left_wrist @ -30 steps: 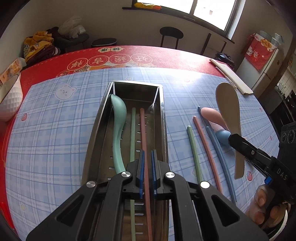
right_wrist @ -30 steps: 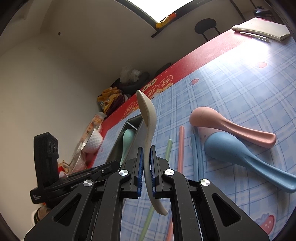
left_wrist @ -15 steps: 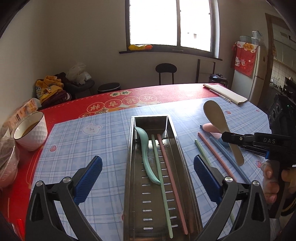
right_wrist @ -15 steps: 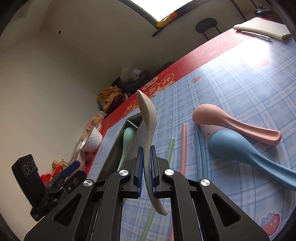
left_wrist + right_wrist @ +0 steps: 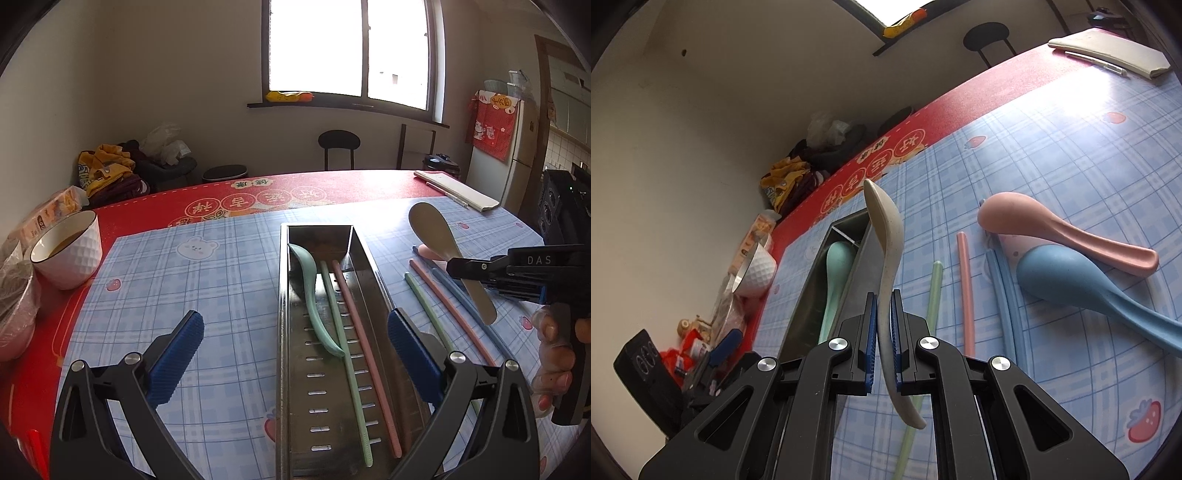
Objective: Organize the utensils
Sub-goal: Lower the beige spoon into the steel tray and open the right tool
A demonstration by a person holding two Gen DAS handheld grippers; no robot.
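- Utensils partly sorted: green spoon (image 5: pixel 309 280) and two chopsticks lie in the steel tray (image 5: pixel 282 332).
- Right hand-held gripper (image 5: pixel 882 332) clamps the beige spoon (image 5: pixel 886 236) above the counter (image 5: pixel 207 295).
- Left hand-held gripper (image 5: pixel 295 350) gapes wide, empty.
- Pink spoon (image 5: pixel 1052 229), blue spoon (image 5: pixel 1082 280) and loose chopsticks remain outside.

A table (image 5: pixel 147 206) with a red cover and blue plaid mat (image 5: pixel 229 288) carries a steel utensil tray (image 5: pixel 282 332), a white bowl (image 5: pixel 70 254), loose chopsticks (image 5: pixel 966 288), and pink (image 5: pixel 1052 229) and blue spoons (image 5: pixel 1082 284).
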